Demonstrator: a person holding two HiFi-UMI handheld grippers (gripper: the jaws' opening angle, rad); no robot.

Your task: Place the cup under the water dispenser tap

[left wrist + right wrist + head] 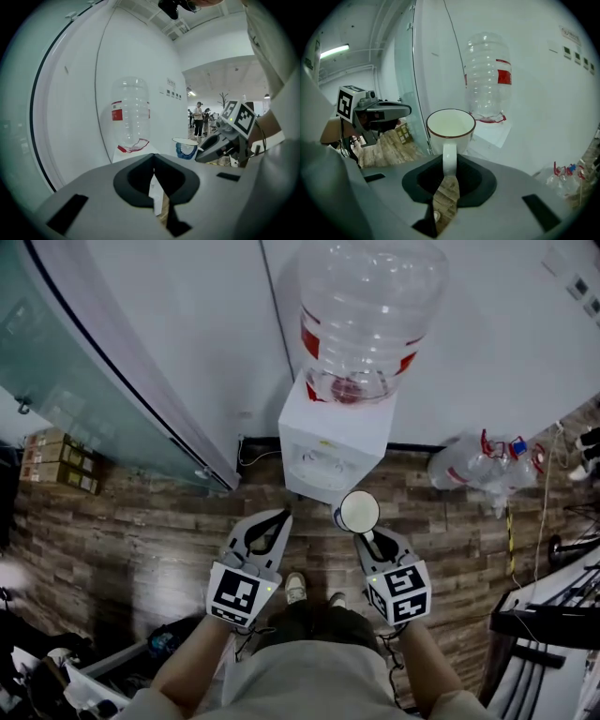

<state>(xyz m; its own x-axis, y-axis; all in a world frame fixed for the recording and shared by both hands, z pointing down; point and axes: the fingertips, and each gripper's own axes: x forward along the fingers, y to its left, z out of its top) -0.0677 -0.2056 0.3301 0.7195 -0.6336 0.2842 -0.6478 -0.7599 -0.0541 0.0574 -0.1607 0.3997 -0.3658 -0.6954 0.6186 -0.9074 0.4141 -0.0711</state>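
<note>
fingers (499, 183) of the right gripper (370, 538) are clamped on the handle (449, 161) of the cup (359, 512), one on each side of it, with the mug standing out past the tips, upright and mouth up

it's a white mug with a dark red rim, nothing inside it that i can see, and the left gripper view shows a blue pattern on its side

the cup hangs in the air in front of the water dispenser (342, 427), near the lower right corner of its white body as the head view has it, just to the right of the tap recess (319, 460) and not under a tap

a big clear bottle (370, 306) with a red label sits upside down on top of the dispenser

the left gripper (153, 159) has its two fingers together at the tips, nothing between them, and it hangs beside the right one, to the left of the cup and apart from it

both grippers point toward the dispenser, which stands against a white wall (187, 324)

on the wood-pattern floor (141, 521) to the right of the dispenser lie some empty clear bottles (483, 465)

over on the left a glass partition (56, 352) runs along, with cardboard boxes (56, 460) behind it
</note>
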